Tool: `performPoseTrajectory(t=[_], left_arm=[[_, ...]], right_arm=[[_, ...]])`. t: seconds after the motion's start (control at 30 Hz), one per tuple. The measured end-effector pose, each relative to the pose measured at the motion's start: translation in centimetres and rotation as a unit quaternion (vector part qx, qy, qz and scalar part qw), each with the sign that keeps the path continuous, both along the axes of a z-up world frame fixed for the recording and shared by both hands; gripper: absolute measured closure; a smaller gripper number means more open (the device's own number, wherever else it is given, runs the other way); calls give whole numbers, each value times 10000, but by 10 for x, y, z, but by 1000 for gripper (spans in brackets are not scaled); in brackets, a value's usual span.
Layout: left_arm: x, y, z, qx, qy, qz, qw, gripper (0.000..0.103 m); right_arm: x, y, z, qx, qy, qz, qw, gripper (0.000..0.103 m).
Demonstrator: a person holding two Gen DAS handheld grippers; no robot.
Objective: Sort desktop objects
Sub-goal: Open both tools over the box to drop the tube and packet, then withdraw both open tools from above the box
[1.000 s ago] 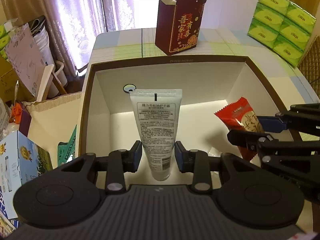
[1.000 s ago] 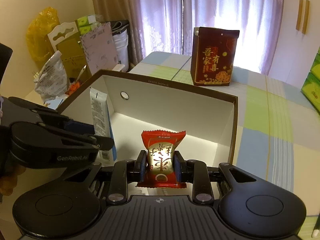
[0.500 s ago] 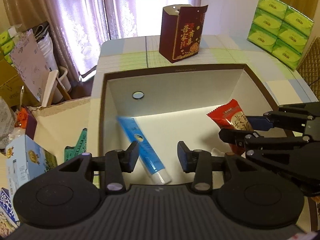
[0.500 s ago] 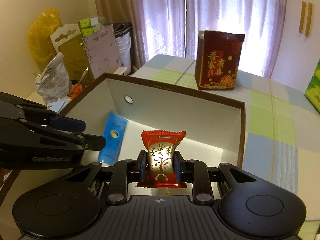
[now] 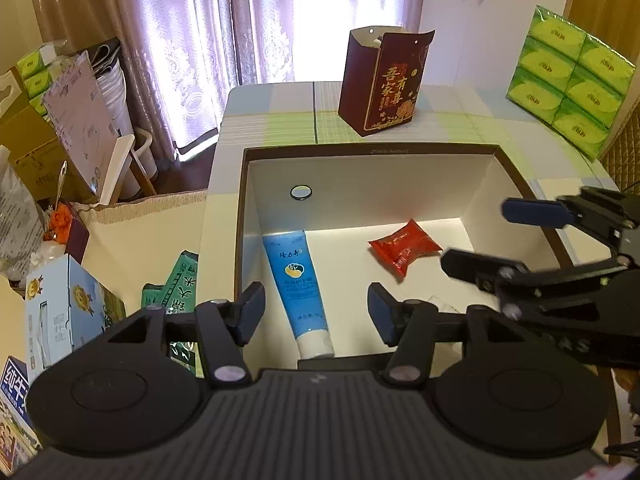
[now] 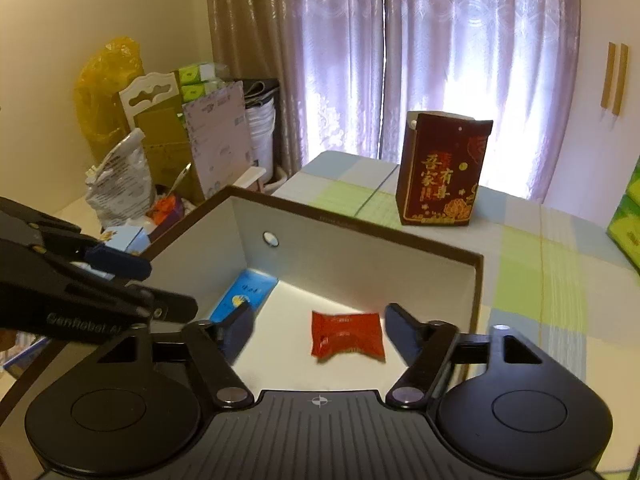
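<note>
Blue-and-white tube [image 5: 297, 289] flat on box [image 5: 372, 150] floor by the left wall, long axis running near to far, white cap nearest, its tip hidden behind left gripper [image 5: 316, 312]. Red packet [image 6: 347, 339] mid-floor, slightly blurred. Both left gripper and right gripper [image 6: 320, 334] spread wide, empty.

Daylight glows through sheer lilac curtains [image 6: 460, 60] at 12 o'clock, brown drapes [image 6: 256, 20] beside them. Cream wall [image 6: 48, 60] at 9 o'clock. Table under a pastel checked cloth [image 6: 532, 264]. Stacked cardboard and paper clutter [image 5: 52, 128] at 9 o'clock; green tissue packs [image 5: 568, 80] at 2 o'clock.
</note>
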State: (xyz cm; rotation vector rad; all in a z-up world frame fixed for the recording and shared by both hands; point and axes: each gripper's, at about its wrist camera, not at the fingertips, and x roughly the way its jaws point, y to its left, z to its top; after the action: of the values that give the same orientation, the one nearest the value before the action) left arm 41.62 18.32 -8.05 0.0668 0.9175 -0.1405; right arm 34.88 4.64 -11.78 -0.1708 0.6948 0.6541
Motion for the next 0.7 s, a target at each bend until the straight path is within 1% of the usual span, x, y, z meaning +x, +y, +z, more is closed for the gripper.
performPoseTrajectory(t=[0.03, 0.07, 0.13, 0.2, 0.23, 0.27, 0.33, 0.6, 0.7], left_arm=[[-2, 0, 1, -15, -4, 5, 10000, 48], [-4, -1, 2, -28, -1, 15, 10000, 46], [-8, -2, 4, -43, -28, 30, 10000, 38], [-13, -2, 8, -38, -75, 42, 10000, 36], [-16, -3, 10, -36, -104, 59, 9999, 33], [-20, -3, 12, -45, -130, 86, 9999, 32], [-27, -4, 16, -72, -181, 130, 9997, 23], [-59, -15, 33, 51, -336, 239, 9991, 15], [-70, -17, 39, 57, -400, 275, 9988, 13]], right_arm=[[-3, -2, 2, -9, 2, -4, 10000, 19], [-7, -5, 4, -11, -7, -6, 10000, 17], [-15, -8, 7, -29, -5, 17, 10000, 9], [-23, -13, 10, 18, 49, 69, 10000, 3], [-28, -16, 12, 68, 55, 85, 9999, 2], [-33, -18, 14, 95, 45, 84, 9999, 2], [-41, -22, 17, 39, 51, 56, 10000, 2], [-69, -35, 26, -147, 98, -100, 9998, 2], [-77, -37, 29, -243, 27, -168, 9996, 2]])
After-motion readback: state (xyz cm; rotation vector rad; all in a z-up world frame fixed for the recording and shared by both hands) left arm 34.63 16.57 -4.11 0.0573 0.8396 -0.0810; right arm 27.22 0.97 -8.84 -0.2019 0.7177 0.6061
